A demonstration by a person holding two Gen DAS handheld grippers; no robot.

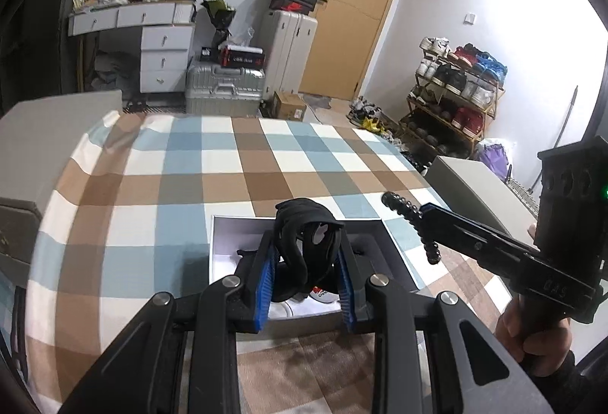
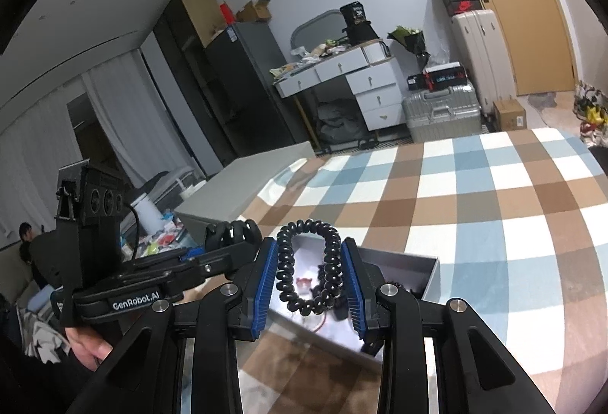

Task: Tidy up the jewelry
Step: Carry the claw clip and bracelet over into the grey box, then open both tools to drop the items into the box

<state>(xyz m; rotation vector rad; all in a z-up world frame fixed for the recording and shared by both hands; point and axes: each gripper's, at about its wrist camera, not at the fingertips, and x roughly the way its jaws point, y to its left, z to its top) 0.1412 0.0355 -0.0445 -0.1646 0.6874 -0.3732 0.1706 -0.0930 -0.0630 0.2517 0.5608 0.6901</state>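
Both claws loaded, held above the open grey cardboard box (image 1: 224, 235) on the bed. Left gripper (image 1: 306, 262) is clamped on a bundle of black rubbery bands (image 1: 304, 243), blue pads squeezing both sides; the bundle sticks up past the tips, with the box straight below and ahead. Right gripper (image 2: 309, 273) is clamped on a black beaded bracelet (image 2: 307, 262), a loop of glossy round beads arching above the pads and sagging below them; the box's inside sits right under that loop, with a few small dark and red items in it, too blurred to name. In the left view the same bracelet (image 1: 414, 220) hangs off the right claw, just right of the box. My read: 2 pieces lifted out for sorting. To do it well, keep the grips firm, move the claws well apart so loops don't snag, lower each piece until it rests, then release. Surface is a soft blue, brown and white checked bedspread (image 1: 235, 163), so beads shouldn't roll. Room is cluttered: white drawer desk (image 1: 152, 45), silver suitcases (image 1: 224, 87), shoe rack (image 1: 456, 95), wooden door (image 1: 353, 7).
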